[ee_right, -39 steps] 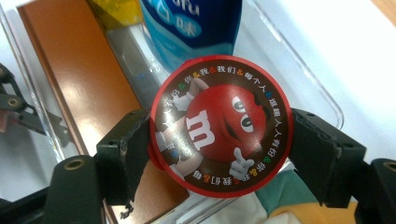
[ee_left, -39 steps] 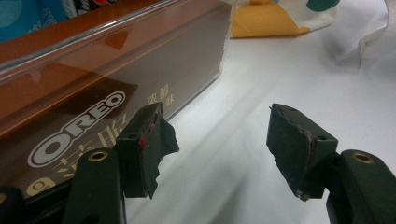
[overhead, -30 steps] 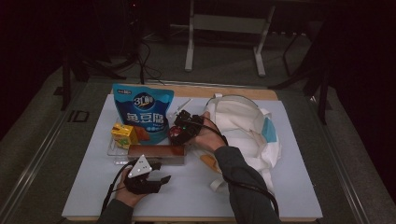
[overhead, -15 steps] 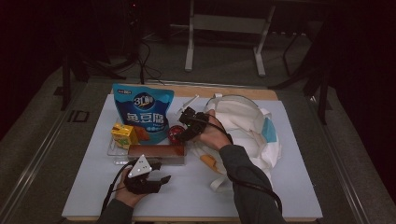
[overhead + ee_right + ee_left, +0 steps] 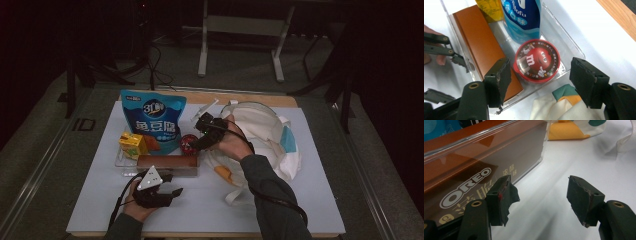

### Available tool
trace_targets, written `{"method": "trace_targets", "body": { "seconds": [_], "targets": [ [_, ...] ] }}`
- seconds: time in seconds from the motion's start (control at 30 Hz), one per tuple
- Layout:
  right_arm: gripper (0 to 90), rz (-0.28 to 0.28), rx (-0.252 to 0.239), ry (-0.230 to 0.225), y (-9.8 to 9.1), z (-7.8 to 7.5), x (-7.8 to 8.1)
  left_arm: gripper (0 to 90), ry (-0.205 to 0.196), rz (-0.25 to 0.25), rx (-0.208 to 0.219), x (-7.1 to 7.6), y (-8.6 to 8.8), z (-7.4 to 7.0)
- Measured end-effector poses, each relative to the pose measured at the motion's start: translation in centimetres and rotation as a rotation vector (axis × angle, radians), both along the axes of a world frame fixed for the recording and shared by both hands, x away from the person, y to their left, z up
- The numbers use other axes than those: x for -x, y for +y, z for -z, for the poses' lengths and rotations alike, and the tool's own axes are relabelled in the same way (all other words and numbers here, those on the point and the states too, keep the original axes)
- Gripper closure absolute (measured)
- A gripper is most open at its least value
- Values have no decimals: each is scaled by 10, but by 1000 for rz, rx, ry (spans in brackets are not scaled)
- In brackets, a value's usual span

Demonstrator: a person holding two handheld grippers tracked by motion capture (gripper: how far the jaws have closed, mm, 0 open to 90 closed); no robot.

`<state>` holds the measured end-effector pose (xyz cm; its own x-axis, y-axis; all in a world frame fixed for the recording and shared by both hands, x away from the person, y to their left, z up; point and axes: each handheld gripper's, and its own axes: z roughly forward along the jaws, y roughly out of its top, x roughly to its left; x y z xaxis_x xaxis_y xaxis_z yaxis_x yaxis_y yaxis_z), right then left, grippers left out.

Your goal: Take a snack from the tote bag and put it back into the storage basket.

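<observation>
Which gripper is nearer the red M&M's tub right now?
Right. The right gripper hangs open just above the red M&M's tub; the left gripper sits on the near side of the Oreo box.

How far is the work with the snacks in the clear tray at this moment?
Done: nothing visibly removed; the clear tray holds the red M&M's tub, Oreo box, blue pouch and yellow carton.
In hand: the right gripper hangs open over the tub, jaws just narrowing.
Left: gripping it. The left gripper waits open beside the Oreo box.

White-topped table: clear tray at left, white cloth bag at right, apparently touching tray.
</observation>
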<state>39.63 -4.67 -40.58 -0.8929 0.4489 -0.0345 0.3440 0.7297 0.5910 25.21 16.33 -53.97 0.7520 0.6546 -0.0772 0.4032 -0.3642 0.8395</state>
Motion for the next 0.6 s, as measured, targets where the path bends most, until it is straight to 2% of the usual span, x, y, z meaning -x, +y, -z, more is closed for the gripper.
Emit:
{"method": "trace_targets", "body": {
  "seconds": [0.3,0.6],
  "targets": [
    [334,3,9,-8,-7,-6,2,373,2,0,-1,0,0,0],
    [334,4,10,-3,-14,-5,3,374,5,1,0,0,0,0]
  ]
}}
